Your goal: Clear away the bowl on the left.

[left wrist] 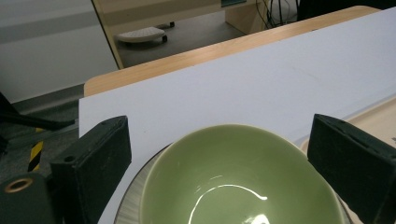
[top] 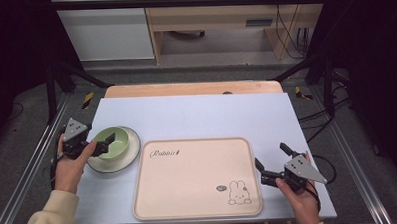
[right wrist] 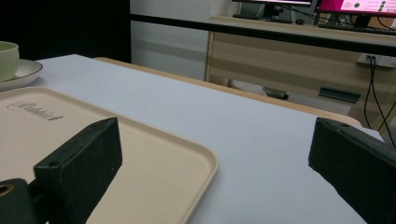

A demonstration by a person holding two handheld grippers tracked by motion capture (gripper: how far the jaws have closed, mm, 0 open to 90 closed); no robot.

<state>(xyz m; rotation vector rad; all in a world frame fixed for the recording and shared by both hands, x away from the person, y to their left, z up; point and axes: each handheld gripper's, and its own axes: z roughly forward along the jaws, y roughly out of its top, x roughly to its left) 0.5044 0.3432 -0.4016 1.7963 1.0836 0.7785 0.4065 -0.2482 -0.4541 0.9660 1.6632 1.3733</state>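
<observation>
On a white-topped bench (top: 196, 112) in a dim workroom, the left hand-held gripper (top: 106, 141) hangs with jaws spread either side of a green bowl (top: 111, 142), not yet closed on it; the bowl rests on a cream plate (top: 130, 153) just left of the beige rabbit tray (top: 189, 192). The right hand-held gripper (top: 272, 162) waits open by the tray's right edge. The lift appears yet to begin.

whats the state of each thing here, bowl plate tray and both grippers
green bowl: upright, empty, on the plate
plate: flat on the table, left of the tray
tray: flat, empty
left gripper: open, jaws either side of the bowl
right gripper: open, holding nothing
</observation>
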